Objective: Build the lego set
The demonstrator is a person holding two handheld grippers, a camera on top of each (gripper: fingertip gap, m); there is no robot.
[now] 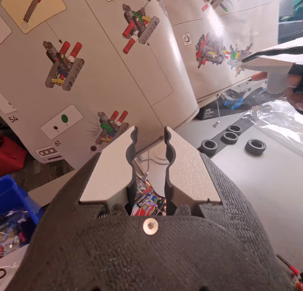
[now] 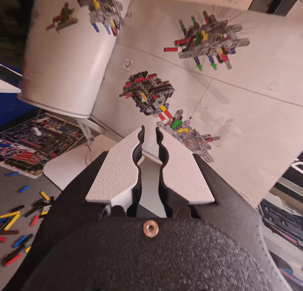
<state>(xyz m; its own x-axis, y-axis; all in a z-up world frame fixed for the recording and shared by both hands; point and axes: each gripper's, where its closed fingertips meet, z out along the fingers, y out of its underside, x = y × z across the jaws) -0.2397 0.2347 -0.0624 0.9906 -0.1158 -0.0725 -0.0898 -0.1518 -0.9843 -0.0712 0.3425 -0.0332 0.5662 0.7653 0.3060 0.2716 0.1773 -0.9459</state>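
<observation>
The open instruction booklet (image 1: 101, 73) stands propped on a white stand (image 2: 70, 166), and its pages curl outward. My left gripper (image 1: 150, 129) is open and empty, with its tips just below the booklet's lower edge. My right gripper (image 2: 150, 127) is open by a narrow gap with nothing between the fingers, close in front of the right-hand page (image 2: 213, 103). It also shows in the left wrist view (image 1: 270, 58), held by a hand at the page's right edge. Loose Lego pins and axles (image 2: 18, 220) lie on the grey table at the lower left.
Several black tyres (image 1: 229, 137) lie on the table to the right, beside a clear plastic bag (image 1: 282, 119). A sticker sheet (image 2: 37, 140) lies by the stand. A blue bin (image 1: 14, 206) holds bagged parts at the left. The Lego box (image 1: 237, 101) lies behind the booklet. The left gripper's tips are roughly 20 centimeters from the right gripper's.
</observation>
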